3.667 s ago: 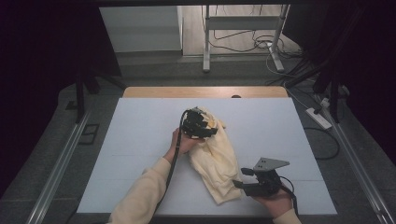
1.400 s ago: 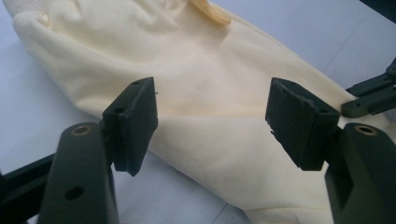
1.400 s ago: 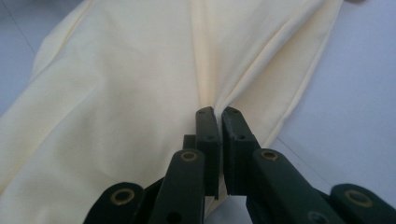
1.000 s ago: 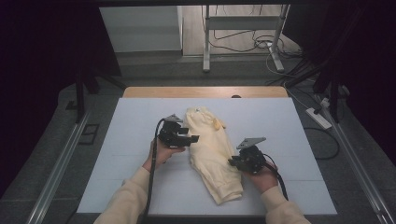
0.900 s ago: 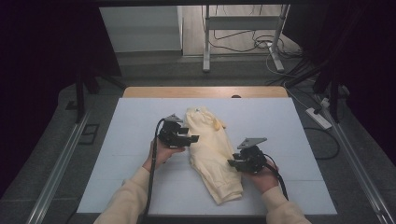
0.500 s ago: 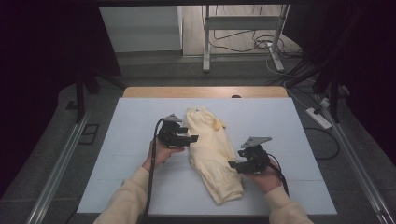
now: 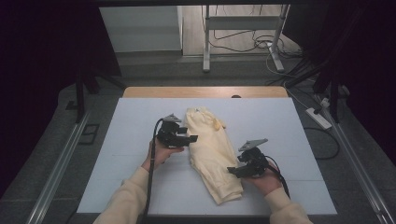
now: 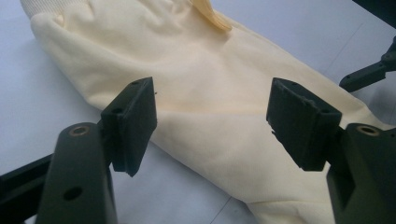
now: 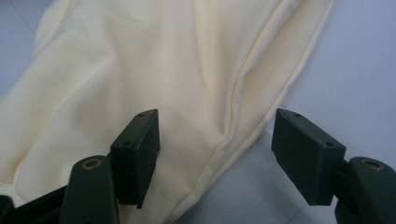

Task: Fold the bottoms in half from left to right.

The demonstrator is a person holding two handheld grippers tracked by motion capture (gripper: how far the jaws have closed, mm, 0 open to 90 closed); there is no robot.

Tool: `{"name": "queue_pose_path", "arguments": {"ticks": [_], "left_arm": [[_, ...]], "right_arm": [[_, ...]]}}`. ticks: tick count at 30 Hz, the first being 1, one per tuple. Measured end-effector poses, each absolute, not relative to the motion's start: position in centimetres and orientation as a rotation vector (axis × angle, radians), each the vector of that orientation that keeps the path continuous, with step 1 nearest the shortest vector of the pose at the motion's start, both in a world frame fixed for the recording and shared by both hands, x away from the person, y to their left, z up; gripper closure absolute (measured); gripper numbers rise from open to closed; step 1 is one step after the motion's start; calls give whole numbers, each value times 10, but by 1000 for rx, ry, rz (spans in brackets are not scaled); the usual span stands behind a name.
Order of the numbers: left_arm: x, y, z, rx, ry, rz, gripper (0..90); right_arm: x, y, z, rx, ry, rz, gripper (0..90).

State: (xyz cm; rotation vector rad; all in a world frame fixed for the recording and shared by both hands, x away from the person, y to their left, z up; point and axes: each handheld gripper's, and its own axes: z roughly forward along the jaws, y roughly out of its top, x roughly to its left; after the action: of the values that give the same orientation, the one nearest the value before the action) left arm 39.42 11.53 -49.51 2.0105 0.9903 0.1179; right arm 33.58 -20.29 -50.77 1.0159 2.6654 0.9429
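- Pale-yellow cloth (image 7: 212, 151), folded long, is laid at mid-frame on the white table (image 7: 299, 121).
- The left gripper (image 7: 189, 138) is held wide open just left of the cloth, with nothing gripped.
- The right gripper (image 7: 232, 171) has just been opening at the cloth's lower right edge; no cloth is pinched.
- For a clean next fold, both edges should be pinched squarely and lifted together.
- A dark floor with cables (image 7: 243, 39) is seen at upper frame.

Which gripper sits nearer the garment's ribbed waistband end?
The left gripper, beside the garment's far half where the drawstring lies; the right gripper is by the near end.
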Motion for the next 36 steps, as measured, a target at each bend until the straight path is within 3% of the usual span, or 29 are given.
{"name": "queue_pose_path", "arguments": {"ticks": [8, 11, 15, 21, 36], "left_arm": [[394, 114, -495, 2013, 986, 122, 323], [394, 114, -495, 2016, 987, 119, 322], [393, 114, -494, 2012, 990, 123, 322], [394, 116, -494, 2007, 993, 121, 322], [395, 118, -493, 1997, 995, 127, 322]], "right_arm": [[329, -201, -512, 1041, 2681, 892, 357], [327, -201, -511, 1028, 2701, 900, 452], [324, -201, -511, 1026, 2753, 950, 668], [321, -203, -510, 1050, 2781, 974, 783], [301, -181, -514, 984, 2872, 1045, 794]]}}
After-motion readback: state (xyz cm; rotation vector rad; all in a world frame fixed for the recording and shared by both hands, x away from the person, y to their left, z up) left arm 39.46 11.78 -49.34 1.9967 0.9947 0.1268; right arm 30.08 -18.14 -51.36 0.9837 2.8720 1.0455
